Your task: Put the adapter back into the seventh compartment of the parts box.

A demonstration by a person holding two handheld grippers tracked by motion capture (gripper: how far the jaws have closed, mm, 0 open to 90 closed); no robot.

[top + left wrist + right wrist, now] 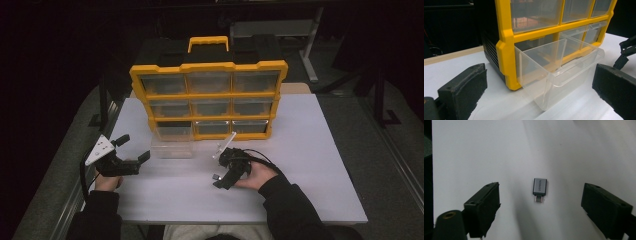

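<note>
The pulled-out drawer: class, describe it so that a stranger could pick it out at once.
Find the yellow organiser on the white table. Look at its bottom row, left end. The clear drawer there juts out onto the table, while its neighbours sit shut.

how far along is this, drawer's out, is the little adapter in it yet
Done: the clear drawer is pulled out of the yellow organizer, bottom-left slot, and looks empty. In hand: nothing; the right tool is open over the small grey adapter, which lies on the white table. The left tool is open facing the drawer. Left, probably: grip the adapter, drop it in, close the drawer.
</note>
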